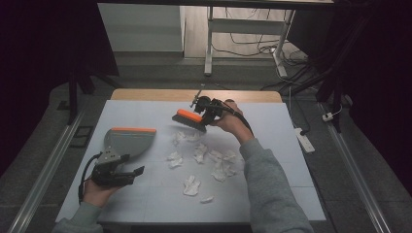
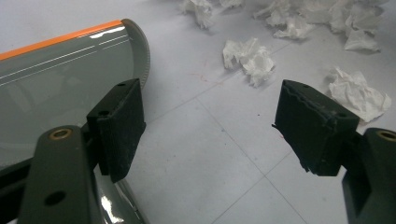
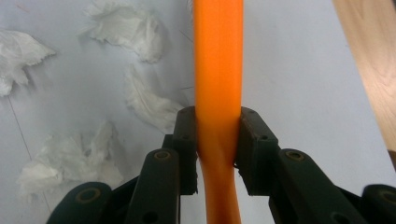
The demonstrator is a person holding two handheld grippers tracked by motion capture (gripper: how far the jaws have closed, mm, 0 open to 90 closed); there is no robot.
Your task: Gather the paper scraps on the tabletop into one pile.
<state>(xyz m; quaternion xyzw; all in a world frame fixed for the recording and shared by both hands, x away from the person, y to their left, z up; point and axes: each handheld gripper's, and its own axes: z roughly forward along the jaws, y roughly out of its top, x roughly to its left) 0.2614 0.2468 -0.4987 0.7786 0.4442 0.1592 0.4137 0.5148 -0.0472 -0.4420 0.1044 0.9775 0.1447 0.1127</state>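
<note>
My right fingers (image 3: 218, 140) are clamped tight on the orange handle of the brush (image 1: 188, 120), one pad on each side of it, and in the high view I hold the brush just above the far part of the worktop (image 1: 272, 145), bristles down, beyond the scattered paper. My left fingers (image 2: 219, 126) stand wide apart with nothing between them; the left pad rests right against the grey dustpan (image 2: 60, 79), but I am not gripping it. In the high view my left gripper (image 1: 116, 171) sits just behind the dustpan (image 1: 128, 141), which lies flat at the left of the worktop with its orange lip turned to the far side.

As I judge it, the sweeping has hardly begun. The crumpled paper scraps (image 1: 201, 162) lie spread over the middle of the worktop, well apart from the dustpan, and none of them is inside it. What is left is nearly everything: take hold of the dustpan, turn its mouth toward the scraps, draw the brush through them, and gather the whole lot into the pan.
</note>
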